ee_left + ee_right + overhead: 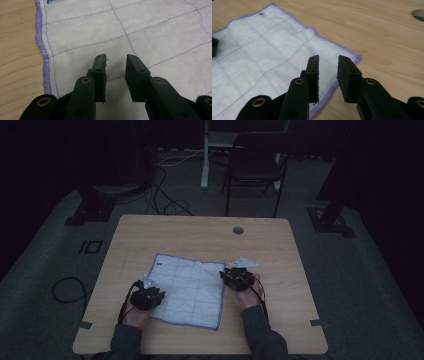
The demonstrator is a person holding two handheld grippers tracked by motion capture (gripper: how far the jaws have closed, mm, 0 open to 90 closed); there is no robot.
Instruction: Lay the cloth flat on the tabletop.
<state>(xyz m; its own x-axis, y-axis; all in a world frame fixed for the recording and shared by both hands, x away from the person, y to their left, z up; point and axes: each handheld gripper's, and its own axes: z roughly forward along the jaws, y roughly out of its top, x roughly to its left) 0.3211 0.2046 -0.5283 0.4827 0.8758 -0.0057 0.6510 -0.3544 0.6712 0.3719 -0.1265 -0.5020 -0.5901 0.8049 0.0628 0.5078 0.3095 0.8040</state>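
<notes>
Two forearms in dark sleeves come in from the near edge of the light wooden table (200, 232), each hand holding a black two-jaw gripper. At the left edge of a white square cloth with purple grid lines and a purple hem (192, 289), the left gripper (115, 75) sits over the fabric, its jaws a narrow gap apart with nothing between them. The right gripper (328, 76) sits at the cloth's right edge near its far right corner, jaws likewise a little apart and empty, hovering over the hem. Spread flat, the cloth lies between the two grippers. Farther off, a round grommet hole (238, 230) marks the tabletop. Beyond the table stands a dark folding chair (255, 165).
</notes>
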